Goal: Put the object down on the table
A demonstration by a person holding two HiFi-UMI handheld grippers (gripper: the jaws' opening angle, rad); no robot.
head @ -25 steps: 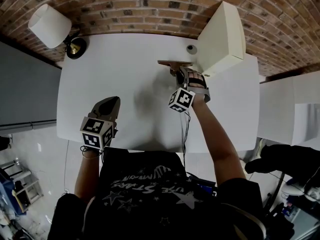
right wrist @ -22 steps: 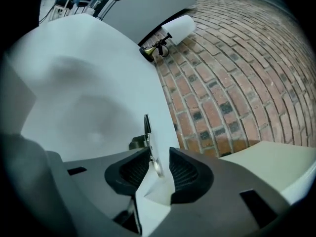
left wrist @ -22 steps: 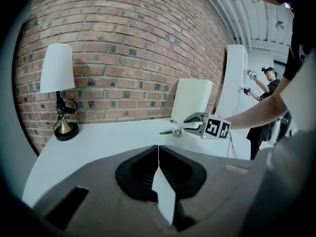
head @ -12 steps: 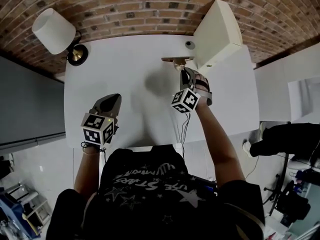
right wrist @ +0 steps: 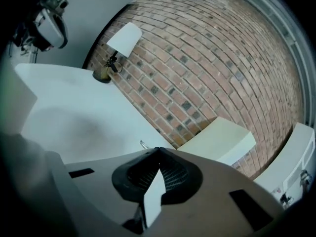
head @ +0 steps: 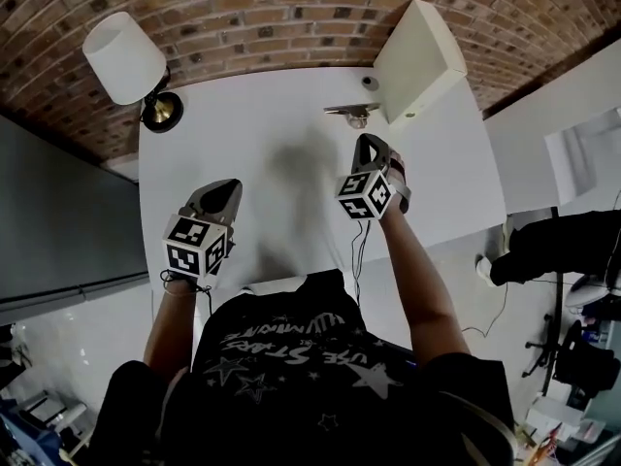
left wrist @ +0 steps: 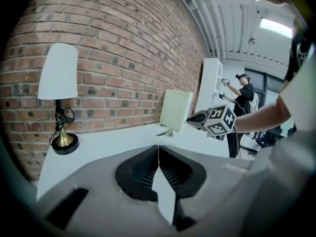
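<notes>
The object, a small metal piece [head: 351,112], lies on the white table [head: 252,144] just left of the cream box. It shows small in the left gripper view [left wrist: 167,133], and in the right gripper view a loop of it [right wrist: 142,144] peeks over the jaws. My right gripper [head: 367,144] hangs a little short of the object, apart from it. Its jaws have just been closing and now meet with nothing between them [right wrist: 157,149]. My left gripper [head: 225,187] is over the table's near left, shut and empty [left wrist: 158,146].
A cream box [head: 419,56] stands at the table's far right corner. A lamp with a white shade [head: 124,58] and brass base [head: 162,112] stands at the far left. A brick wall [head: 291,13] runs behind. A person stands far off in the left gripper view [left wrist: 243,90].
My right gripper has drawn back and up from the object, rolled, and its jaws have closed empty. The object stays on the table by the box. My left gripper has shifted a little.
</notes>
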